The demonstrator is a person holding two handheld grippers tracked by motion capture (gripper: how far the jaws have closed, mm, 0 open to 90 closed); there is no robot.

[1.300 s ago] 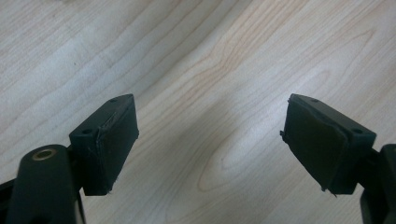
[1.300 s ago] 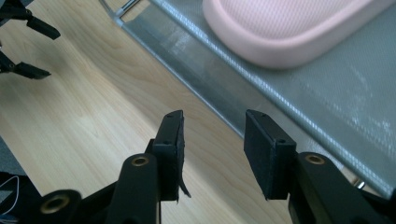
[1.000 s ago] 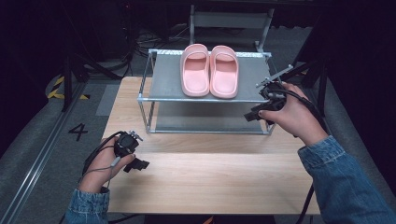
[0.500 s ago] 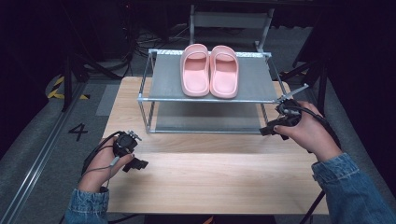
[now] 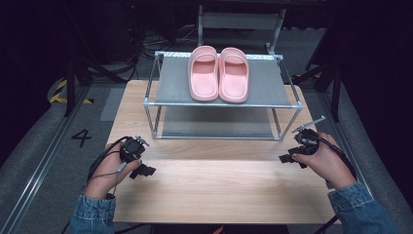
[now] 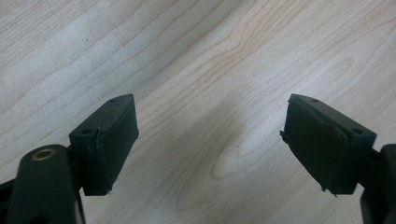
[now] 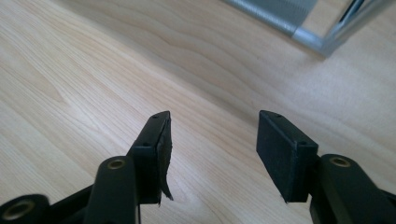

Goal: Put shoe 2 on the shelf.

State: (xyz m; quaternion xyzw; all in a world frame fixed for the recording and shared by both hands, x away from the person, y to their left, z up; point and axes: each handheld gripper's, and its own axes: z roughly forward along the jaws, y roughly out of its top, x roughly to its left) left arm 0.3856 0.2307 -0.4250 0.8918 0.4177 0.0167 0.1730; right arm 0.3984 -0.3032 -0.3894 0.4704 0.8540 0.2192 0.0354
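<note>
Left gripper (image 5: 142,170): jaws wide apart, nothing between them, bare table (image 5: 219,190) beneath. Right gripper (image 5: 288,158): jaws parted, empty, low over the tabletop. Pink slippers (image 5: 219,74): paired on the rack (image 5: 272,92) top shelf, well beyond both sets of fingers.

A light wooden table (image 5: 219,190) with a visible grain carries a two-tier metal-framed rack with grey shelf panels (image 5: 168,90), which stands toward the table's far edge. On the rack's top shelf a pair of pink rubber slides (image 5: 219,73) lies side by side, touching, toes pointing toward the near side. The near half of the tabletop is bare wood.
</note>
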